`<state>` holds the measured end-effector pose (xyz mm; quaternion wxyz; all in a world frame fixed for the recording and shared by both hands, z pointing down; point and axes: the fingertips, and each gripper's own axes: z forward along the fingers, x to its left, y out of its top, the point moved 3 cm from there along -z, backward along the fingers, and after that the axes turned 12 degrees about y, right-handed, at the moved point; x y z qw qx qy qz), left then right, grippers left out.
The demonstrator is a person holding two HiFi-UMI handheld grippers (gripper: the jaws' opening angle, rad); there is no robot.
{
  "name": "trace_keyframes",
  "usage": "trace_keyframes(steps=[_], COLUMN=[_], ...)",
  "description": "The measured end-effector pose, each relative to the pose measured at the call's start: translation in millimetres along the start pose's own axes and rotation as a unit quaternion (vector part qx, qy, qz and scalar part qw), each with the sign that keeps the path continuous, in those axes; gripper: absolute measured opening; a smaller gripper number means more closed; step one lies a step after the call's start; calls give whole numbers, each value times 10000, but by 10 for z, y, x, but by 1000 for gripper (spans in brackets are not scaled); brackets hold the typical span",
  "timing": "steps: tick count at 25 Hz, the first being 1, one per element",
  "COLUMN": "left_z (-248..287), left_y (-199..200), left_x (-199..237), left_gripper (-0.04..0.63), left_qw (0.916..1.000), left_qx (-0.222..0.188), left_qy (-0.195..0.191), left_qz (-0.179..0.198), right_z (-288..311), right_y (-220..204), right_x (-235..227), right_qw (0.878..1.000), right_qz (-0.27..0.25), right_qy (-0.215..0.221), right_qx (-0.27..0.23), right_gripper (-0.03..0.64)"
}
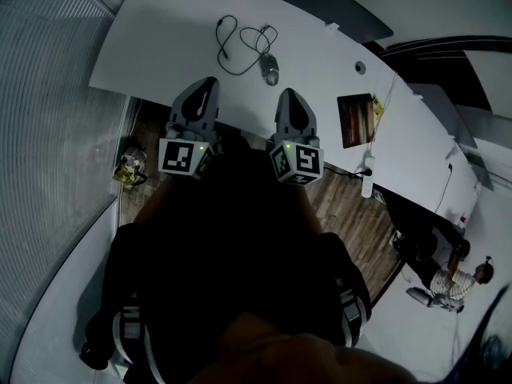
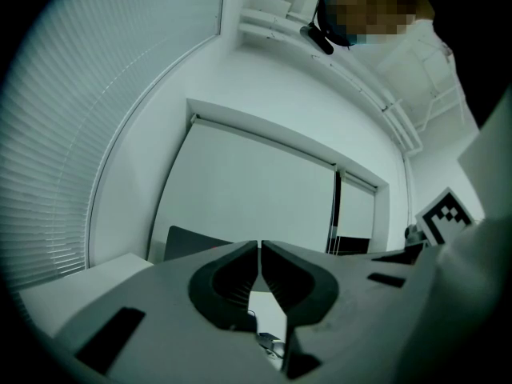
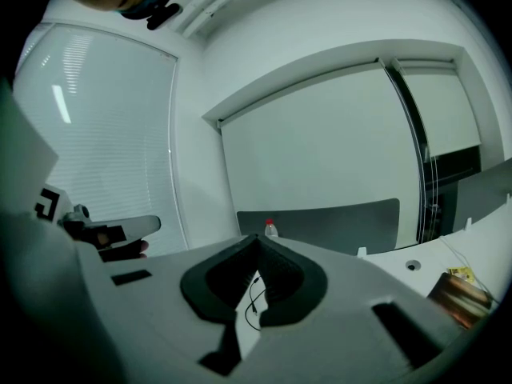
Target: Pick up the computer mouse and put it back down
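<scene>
"Well, what could go wrong from here? Start at your left."

"My left tongs (image 1: 210, 82) are closed tight on nothing. Their own view shows the two pads met with only air past them. They hang over the near edge of the flat white bench (image 1: 160, 38). Right of them, further in, a thin black cable (image 1: 260, 34) lies in loose loops. It runs to the small grey rounded plastic computer mouse (image 1: 271, 70), which sits flat on the bench ahead of both tongs and is touched by neither."

"And the right side?"

"My right tongs (image 1: 289, 94) are shut and empty too, and they are the pair nearer the mouse."

"Is the mouse waiting to be lifted, or already back down?"

"I can't say. A mouse resting there with shut tongs short of it fits either one, so I worry in two ways. If a lift is to come, closed tongs would shove the mouse along the bench instead of straddling it. I'd also expect that smooth domed shell to squirt out of a pinch placed too high. The loops could drag or snag and twist it on the way up. If it has been set down, a careless sweep of either pair could hook the cable and tug the mouse off its spot."
</scene>
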<state>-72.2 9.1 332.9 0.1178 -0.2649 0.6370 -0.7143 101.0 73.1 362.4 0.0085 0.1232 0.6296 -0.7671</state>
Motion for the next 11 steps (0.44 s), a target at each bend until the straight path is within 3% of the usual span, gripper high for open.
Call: trace_keyframes(steps=[11], left_z=[19], left_y=[26], left_x=[-73], left_gripper=[14], left_qw=[9999], left_qx=[-16], left_qy=[2], left_qz=[-104], right_z=[-40], right_y=[15], right_x=[-52], right_qw=[10000], right_qz=[-26], right_qy=[-26], right_qx=[-6], right_gripper=[0])
